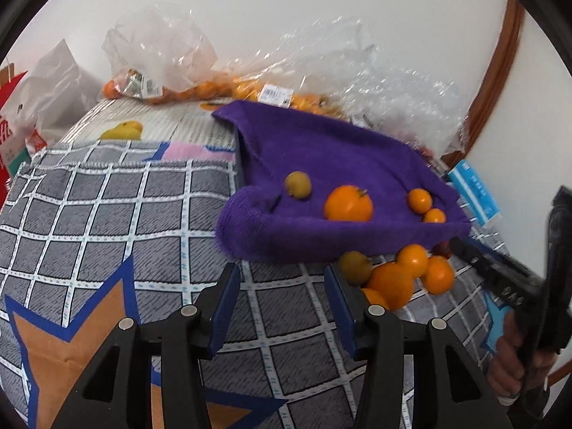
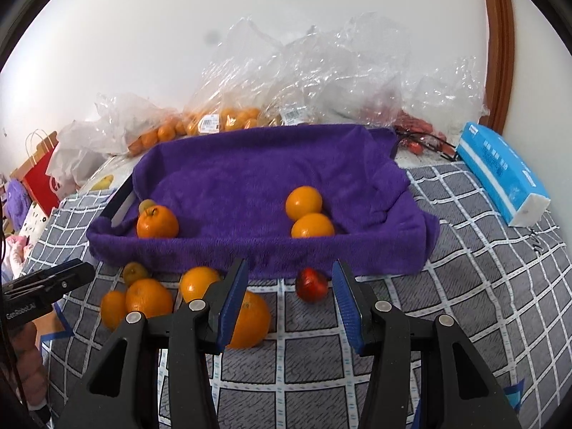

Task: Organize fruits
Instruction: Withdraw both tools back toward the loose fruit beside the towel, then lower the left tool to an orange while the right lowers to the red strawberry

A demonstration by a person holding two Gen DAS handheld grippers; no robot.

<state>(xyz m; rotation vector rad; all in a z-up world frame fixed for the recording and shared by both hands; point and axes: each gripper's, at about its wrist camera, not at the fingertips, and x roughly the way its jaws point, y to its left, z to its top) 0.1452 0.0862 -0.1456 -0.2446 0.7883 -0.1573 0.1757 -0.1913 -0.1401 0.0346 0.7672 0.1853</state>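
Both grippers were empty, fingers spread wide. The right gripper hovered near the tray's front edge, with a small red fruit lying just ahead between its fingers on the checked cloth. More oranges lay loose to the left, and the big orange sat behind the left finger. Four fruits already rested in the purple-towelled tray. The left gripper hung over bare cloth, left of the pile. The red fruit looked light, smooth and bruisable, likely to roll; a gentle pinch across its middle would suit.
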